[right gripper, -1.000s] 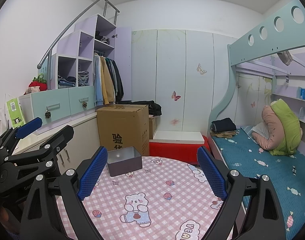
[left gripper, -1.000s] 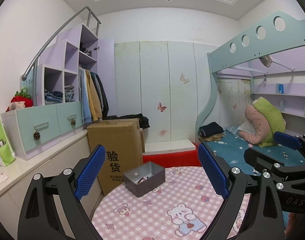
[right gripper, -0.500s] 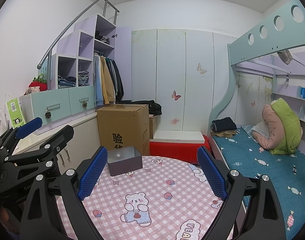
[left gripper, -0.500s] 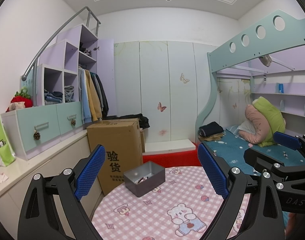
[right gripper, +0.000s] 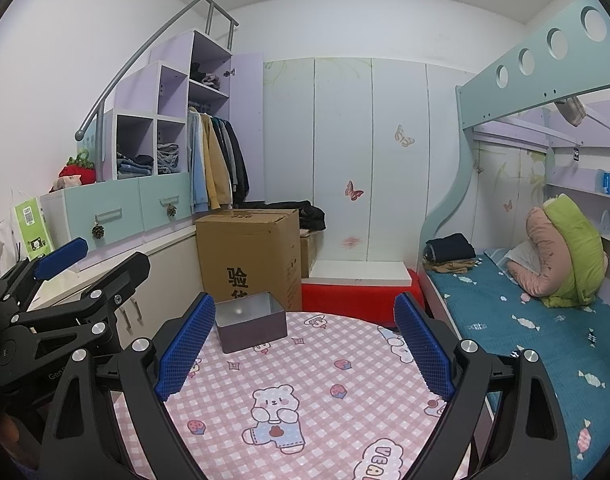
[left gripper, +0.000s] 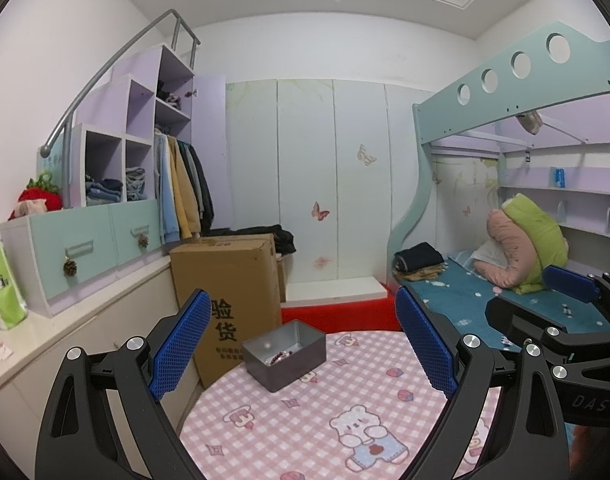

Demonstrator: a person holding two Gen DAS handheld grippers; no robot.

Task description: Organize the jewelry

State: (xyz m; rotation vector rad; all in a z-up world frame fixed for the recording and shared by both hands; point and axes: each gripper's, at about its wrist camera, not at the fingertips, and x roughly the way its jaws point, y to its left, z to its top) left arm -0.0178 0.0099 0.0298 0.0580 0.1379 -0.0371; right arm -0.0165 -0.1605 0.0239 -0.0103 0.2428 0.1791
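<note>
Bedroom bench | our left gripper [left gripper: 301, 344] and right gripper [right gripper: 305, 350] hover, jaws apart, empty | jewelry [left gripper: 280, 356] lies in grey box [left gripper: 301, 354] at far edge | we should approach slowly, pinching single pieces.

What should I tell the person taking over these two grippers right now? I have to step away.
Left gripper: open, empty, above the table. Right gripper: open, empty, beside it.
Grey box: lid off, on the far left part of the round table with the pink checked cloth. Small beaded jewelry lies inside; the right wrist view does not show it.
No other jewelry shows on the table.
Done: nothing that can be told from here. Left: reach the box and sort its contents.
</note>
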